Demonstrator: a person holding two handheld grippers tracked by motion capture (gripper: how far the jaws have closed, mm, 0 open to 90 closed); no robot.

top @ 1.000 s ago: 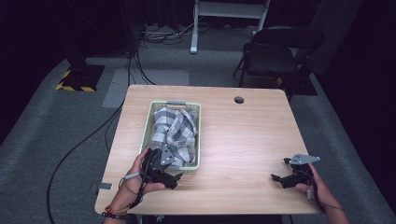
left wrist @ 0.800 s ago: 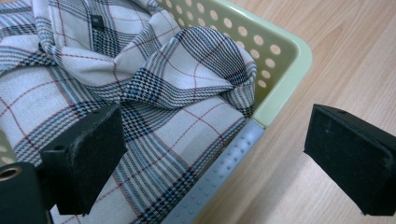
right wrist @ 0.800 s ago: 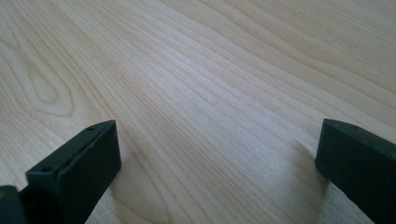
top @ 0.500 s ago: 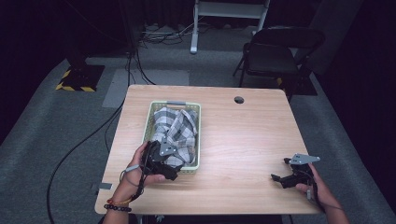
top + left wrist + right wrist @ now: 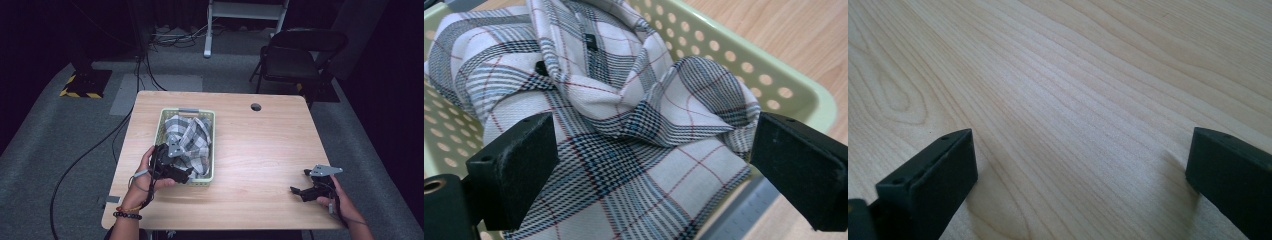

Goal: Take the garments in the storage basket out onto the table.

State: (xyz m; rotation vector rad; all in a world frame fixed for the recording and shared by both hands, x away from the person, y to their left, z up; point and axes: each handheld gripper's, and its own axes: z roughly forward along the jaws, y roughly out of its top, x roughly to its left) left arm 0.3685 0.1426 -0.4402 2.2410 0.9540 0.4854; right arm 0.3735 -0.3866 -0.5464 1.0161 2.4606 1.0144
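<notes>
While the person's two hands sit at opposite ends of the table's near side, the scene reads as follows.

Left gripper: the left gripper [image 5: 186,175] hangs over the near end of the basket, held in the person's left hand [image 5: 145,172]; in the left gripper view [image 5: 649,170] its two black jaws stand wide apart, one on each side of the cloth, and they have hold of nothing.

Cloth: the plaid shirt [image 5: 624,125] lies crumpled inside the basket, white with black, blue and red checks, its folds heaped up; in the high view [image 5: 189,137] it fills most of the basket.

Basket: the pale green basket [image 5: 161,125] stands on the left half of the table, its long side running away from the person; its perforated wall [image 5: 744,65] shows just beside the cloth.

Right gripper: the right gripper [image 5: 296,191] rests low at the table's near right corner, well apart from the basket, held in the right hand [image 5: 340,202]; in the right gripper view [image 5: 1080,170] its jaws stand wide open over bare wood, gripping nothing.

Table: the light wooden table [image 5: 260,150] has a small round hole [image 5: 256,107] near its far edge.

Surroundings: a dark folding chair [image 5: 295,55] stands beyond the table on grey carpet.
</notes>
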